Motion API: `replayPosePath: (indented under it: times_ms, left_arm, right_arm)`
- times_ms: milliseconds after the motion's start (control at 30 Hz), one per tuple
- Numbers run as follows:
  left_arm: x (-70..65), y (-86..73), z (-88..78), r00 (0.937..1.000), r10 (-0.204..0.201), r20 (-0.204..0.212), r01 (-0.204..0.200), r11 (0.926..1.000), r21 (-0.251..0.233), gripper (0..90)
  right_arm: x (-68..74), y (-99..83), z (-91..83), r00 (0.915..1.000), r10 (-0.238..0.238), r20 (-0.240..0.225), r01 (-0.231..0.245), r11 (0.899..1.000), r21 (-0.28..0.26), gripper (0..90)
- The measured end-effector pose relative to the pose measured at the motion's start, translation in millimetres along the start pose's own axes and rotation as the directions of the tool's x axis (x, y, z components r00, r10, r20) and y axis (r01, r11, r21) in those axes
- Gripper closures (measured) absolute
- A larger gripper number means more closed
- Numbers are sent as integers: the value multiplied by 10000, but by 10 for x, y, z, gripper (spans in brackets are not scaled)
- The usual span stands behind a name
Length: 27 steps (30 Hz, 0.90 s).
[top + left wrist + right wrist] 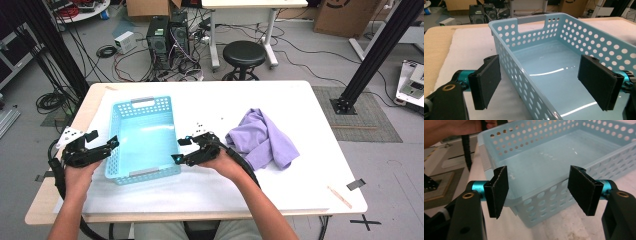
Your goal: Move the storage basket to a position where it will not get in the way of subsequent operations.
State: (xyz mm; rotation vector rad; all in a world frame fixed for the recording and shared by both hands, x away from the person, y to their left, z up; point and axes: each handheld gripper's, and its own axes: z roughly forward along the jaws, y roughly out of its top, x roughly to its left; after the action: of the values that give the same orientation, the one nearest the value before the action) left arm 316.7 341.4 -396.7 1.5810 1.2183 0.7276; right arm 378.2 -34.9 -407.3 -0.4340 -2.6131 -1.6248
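Forearms are entering from the near edge of the bench (300, 115). Left gripper (102, 145): jaws spread, straddling the left wall of the basket (142, 135), not pressing. Basket: light blue perforated plastic, sitting left of centre; likely light, stiff-rimmed, somewhat flexing, smooth. Best hold: both long rims. Right gripper (181, 149): jaws spread, facing the right wall. Purple cloth (265, 137): lying crumpled at right.
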Motion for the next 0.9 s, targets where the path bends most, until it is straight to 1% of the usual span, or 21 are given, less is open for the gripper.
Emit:
replayPosePath:
  times_ms: [33,133,167,233,267,300,333,400,433,467,500,533,567,600,667,733,767,833,900]
  left_arm:
    - [0,2,1,10000,14,22,-14,10000,28,186]
    - [-9,12,6,10000,32,19,-33,10000,34,186]
    - [-9,18,8,10000,95,-4,-95,9999,114,188]
    - [-13,29,19,9999,106,-18,-105,9998,191,189]
    - [-21,32,28,9999,109,-58,-108,9998,191,190]
    - [-29,32,38,9997,129,-185,-124,9996,263,185]
    - [-35,28,50,9996,95,-263,-86,9994,343,183]
    - [-42,16,73,9996,17,-298,-2,9987,500,183]
    - [-51,10,92,9987,-8,-509,40,9979,641,183]
    - [-52,8,97,9982,-5,-592,47,9974,714,183]
    - [-58,8,108,9979,-46,-647,95,9970,764,183]
    - [-66,9,117,9974,-37,-725,97,9965,826,183]
    - [-75,9,126,9967,-46,-811,116,9962,859,183]
    - [-82,9,136,9964,-28,-848,108,9955,937,193]
    - [-94,2,157,9965,60,-833,34,9936,1128,273]
    - [-106,-9,186,9966,133,-815,-10,9887,1496,327]
    - [-113,-15,196,9964,212,-816,-73,9859,1674,356]
    - [-124,-28,210,9956,252,-908,-90,9847,1741,411]
    - [-122,-39,210,9938,313,-1063,-111,9825,1859,480]
  right_arm:
    - [7,-4,8,9998,18,-219,-18,10000,7,340]
    - [64,5,34,9992,-233,-319,235,9997,71,337]
    - [68,5,36,9990,-307,-319,309,9995,84,338]
    - [83,-5,12,9991,-326,-268,329,9994,109,352]
    - [87,-11,-20,9994,-319,-106,319,9995,41,339]
    - [89,-19,-66,9994,-308,134,310,9995,-92,316]
    - [88,-30,-136,9981,-317,529,327,9993,-176,314]
    - [71,-56,-267,9945,-351,985,382,9988,-301,301]
    - [64,-68,-317,9923,-246,1217,291,9989,-359,280]
    - [34,-87,-408,9866,-69,1629,148,9988,-469,258]
    - [20,-95,-452,9844,-22,1758,116,9986,-520,248]
    - [5,-106,-508,9789,-30,2044,151,9982,-576,221]
    - [-4,-115,-564,9723,-9,2337,153,9981,-597,215]
    - [-10,-124,-605,9689,4,2474,157,9979,-630,214]
    - [-32,-156,-726,9612,14,2760,192,9972,-718,215]
    - [-47,-185,-811,9562,-10,2926,212,9976,-658,215]
    - [-58,-205,-853,9523,-14,3052,217,9978,-631,215]
    - [-85,-246,-942,9444,-9,3289,213,9981,-583,216]
    - [-99,-275,-1004,9407,92,3392,126,9980,-619,217]
